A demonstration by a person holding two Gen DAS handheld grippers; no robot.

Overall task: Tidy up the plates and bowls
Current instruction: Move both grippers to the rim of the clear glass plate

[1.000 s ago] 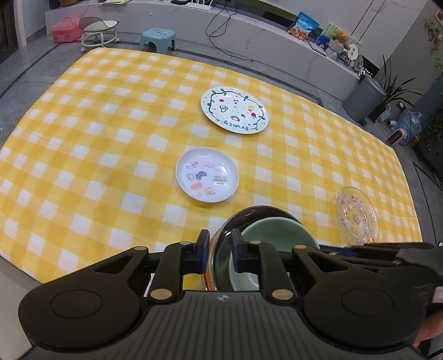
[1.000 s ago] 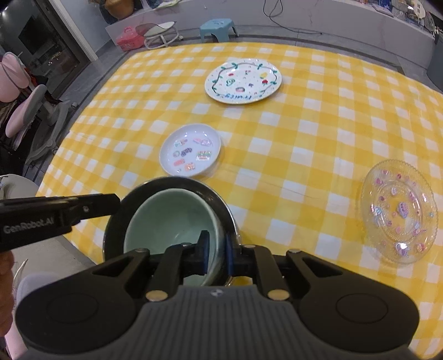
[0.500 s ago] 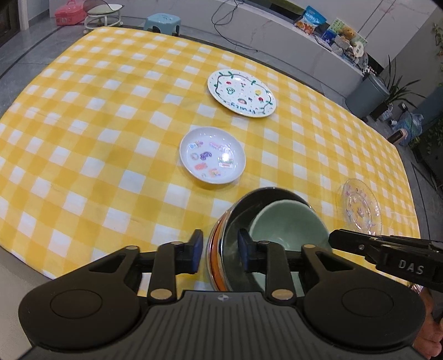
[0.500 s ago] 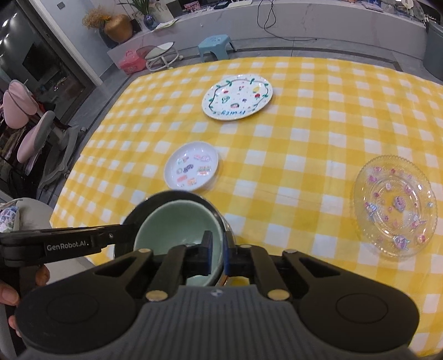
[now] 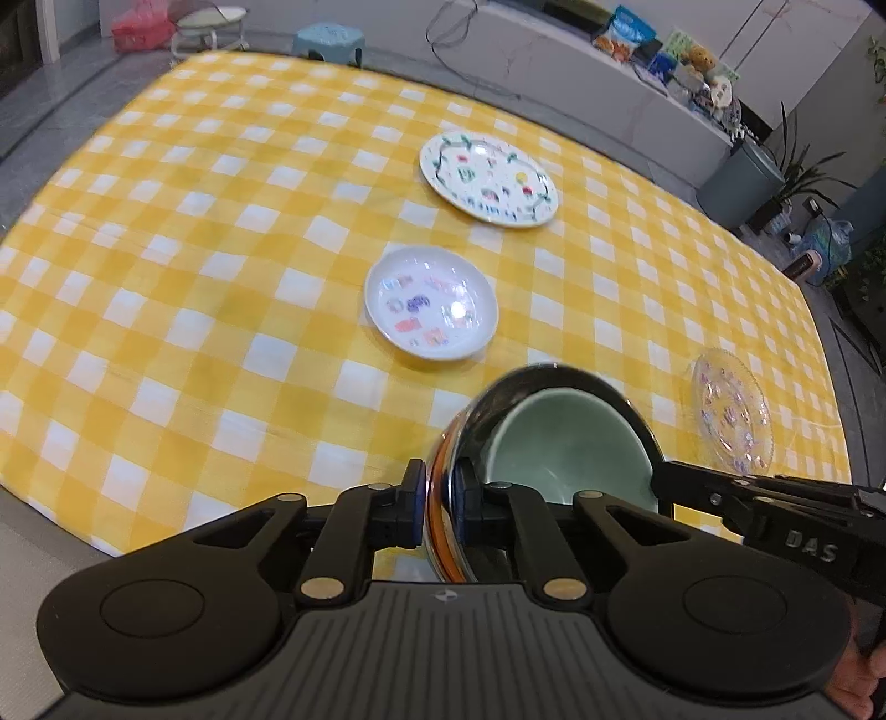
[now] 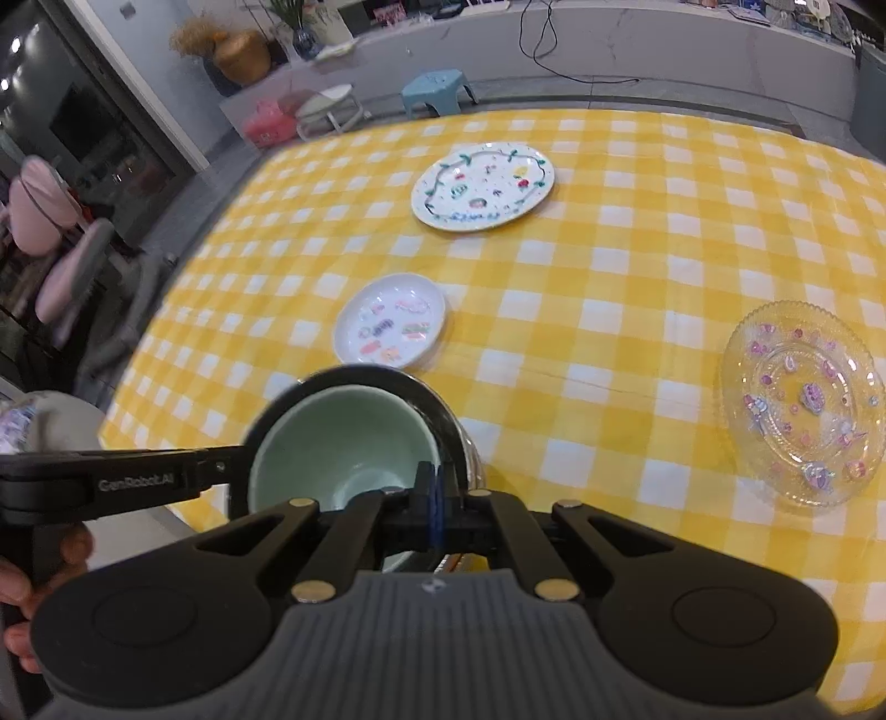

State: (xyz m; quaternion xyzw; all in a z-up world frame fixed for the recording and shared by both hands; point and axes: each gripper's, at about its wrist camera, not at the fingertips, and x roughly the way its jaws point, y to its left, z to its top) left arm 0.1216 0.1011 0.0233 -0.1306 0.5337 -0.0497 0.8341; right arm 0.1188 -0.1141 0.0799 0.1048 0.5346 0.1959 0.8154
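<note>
Bowls are nested already: the left gripper (image 5: 440,501) is closing on the dark metal bowl's (image 5: 470,412) rim, the pale green ceramic bowl (image 5: 559,443) sits inside, and the right gripper (image 6: 437,501) pinches that rim. Small white sticker plate (image 5: 431,302), big painted plate (image 5: 487,178) and clear glass plate (image 5: 732,415) lie apart, unstacked.

Yellow-white checked tablecloth (image 5: 221,277) covers the table. Behind it: blue plastic stool (image 6: 437,88), pink bag (image 6: 266,124) beside a small round white stool (image 6: 326,108), grey bin (image 5: 739,177), snack packets (image 5: 626,36) on the white ledge (image 5: 554,61). Pink chairs (image 6: 50,232) at left.
</note>
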